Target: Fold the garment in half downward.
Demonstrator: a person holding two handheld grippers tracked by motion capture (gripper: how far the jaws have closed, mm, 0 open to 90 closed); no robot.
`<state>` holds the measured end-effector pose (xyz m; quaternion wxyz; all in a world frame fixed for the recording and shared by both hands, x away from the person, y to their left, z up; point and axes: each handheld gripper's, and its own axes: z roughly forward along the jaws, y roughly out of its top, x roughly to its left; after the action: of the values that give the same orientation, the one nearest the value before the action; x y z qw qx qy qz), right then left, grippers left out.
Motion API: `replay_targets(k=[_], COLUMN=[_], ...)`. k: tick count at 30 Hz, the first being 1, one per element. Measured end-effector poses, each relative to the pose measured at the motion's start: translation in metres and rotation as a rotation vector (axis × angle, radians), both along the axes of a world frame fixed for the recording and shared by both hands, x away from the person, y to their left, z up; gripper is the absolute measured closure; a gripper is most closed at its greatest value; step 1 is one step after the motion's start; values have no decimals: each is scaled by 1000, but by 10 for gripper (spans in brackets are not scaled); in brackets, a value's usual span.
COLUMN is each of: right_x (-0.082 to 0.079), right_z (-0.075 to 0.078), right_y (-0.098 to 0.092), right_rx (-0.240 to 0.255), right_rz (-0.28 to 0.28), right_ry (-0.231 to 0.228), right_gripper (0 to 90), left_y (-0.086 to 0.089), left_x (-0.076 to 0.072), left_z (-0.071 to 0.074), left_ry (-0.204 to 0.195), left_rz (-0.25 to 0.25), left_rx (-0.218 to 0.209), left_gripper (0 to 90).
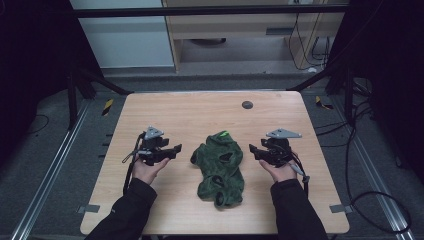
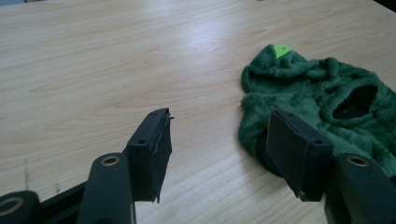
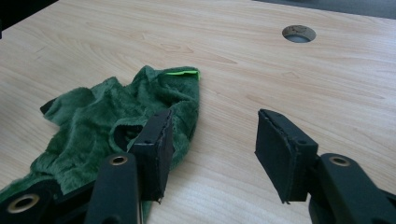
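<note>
We see a fuzzy green fleece garment (image 1: 220, 167) on the smooth, pale wood-grain counter (image 1: 200, 112); our tools' pads (image 2: 152, 149) look matt black.

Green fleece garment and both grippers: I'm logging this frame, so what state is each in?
Green fleece garment: crumpled in a heap on the table, unheld, bright green tag showing at its far end.
Left gripper: open, nothing between its jaws, beside the garment.
Right gripper: open, nothing between its jaws, beside the garment.
</note>
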<state>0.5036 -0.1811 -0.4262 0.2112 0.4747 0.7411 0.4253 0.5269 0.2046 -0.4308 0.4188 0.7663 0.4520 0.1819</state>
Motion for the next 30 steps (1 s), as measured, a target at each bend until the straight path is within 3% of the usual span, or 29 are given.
replay_targets(k=[8, 9, 30], right_x=[13, 16, 44], right_z=[-4, -6, -29], right_y=[8, 9, 29], right_rx=[-19, -25, -28], right_rz=[4, 5, 16], right_ry=[24, 29, 87], right_gripper=[483, 487, 523], left_y=[-8, -11, -46], left_x=[13, 17, 38], left_z=[-1, -2, -26], left_ry=[10, 20, 59], left_rz=[-4, -6, -48], left_rx=[-18, -2, 40], left_gripper=[407, 409, 424])
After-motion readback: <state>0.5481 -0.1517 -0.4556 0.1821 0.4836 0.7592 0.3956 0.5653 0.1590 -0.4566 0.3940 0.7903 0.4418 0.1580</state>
